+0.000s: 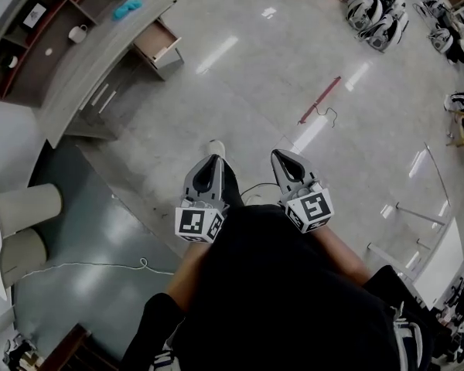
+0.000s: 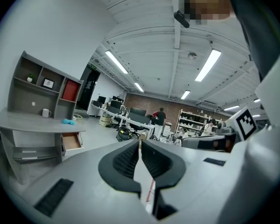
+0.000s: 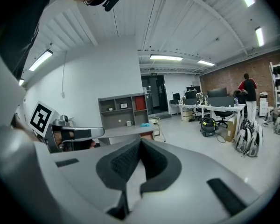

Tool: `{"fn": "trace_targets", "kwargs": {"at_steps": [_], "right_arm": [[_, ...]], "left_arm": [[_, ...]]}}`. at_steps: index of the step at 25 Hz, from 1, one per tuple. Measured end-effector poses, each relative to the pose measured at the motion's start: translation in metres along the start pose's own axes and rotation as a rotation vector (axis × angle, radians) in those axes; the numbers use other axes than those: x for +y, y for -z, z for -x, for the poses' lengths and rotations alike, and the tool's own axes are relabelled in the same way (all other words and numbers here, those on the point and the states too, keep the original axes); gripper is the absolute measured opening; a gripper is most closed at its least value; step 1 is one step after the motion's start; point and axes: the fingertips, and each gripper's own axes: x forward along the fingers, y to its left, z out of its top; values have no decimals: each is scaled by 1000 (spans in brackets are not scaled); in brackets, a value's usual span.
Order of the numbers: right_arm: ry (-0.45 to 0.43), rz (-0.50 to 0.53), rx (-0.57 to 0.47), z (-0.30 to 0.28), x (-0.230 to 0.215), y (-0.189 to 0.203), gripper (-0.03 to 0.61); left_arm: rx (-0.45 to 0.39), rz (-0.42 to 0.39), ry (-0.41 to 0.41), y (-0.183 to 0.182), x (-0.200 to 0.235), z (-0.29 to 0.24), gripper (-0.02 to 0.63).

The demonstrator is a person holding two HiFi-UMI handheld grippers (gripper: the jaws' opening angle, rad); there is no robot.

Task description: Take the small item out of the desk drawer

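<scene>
Left gripper [image 1: 213, 161] and right gripper [image 1: 283, 155] are both clenched tight with nothing between their jaws; each gripper view shows its two ribbed pads pressed together. In the head view they are held side by side close to the person's body and point away from it over the shiny floor [image 1: 294, 60].

Well away from both grippers, up and to the left in that view, stands the grey desk [image 1: 85, 72]. Its drawer [image 1: 161, 46] hangs under the desk's end nearest the open floor and is pulled out, its pale brown inside showing. The small item cannot be made out in the drawer from this far off. On the desk top, above the drawer, lies a blue thing [image 1: 127, 8]. A white mug [image 1: 78, 33] stands farther back along the desk top, by its shelves.
</scene>
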Motion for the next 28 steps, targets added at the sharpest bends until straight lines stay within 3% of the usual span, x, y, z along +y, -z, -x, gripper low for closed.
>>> {"fn": "trace_targets", "kwargs": {"at_steps": [16, 22, 28], "right_arm": [[-10, -13, 68, -227, -45, -88, 0], [0, 6, 48, -297, -45, -129, 0], [-32, 30, 35, -346, -31, -149, 0]], "left_arm": [[-26, 87, -25, -84, 187, -127, 21], [-84, 90, -41, -122, 251, -145, 21], [-115, 92, -89, -135, 302, -143, 21]]}}
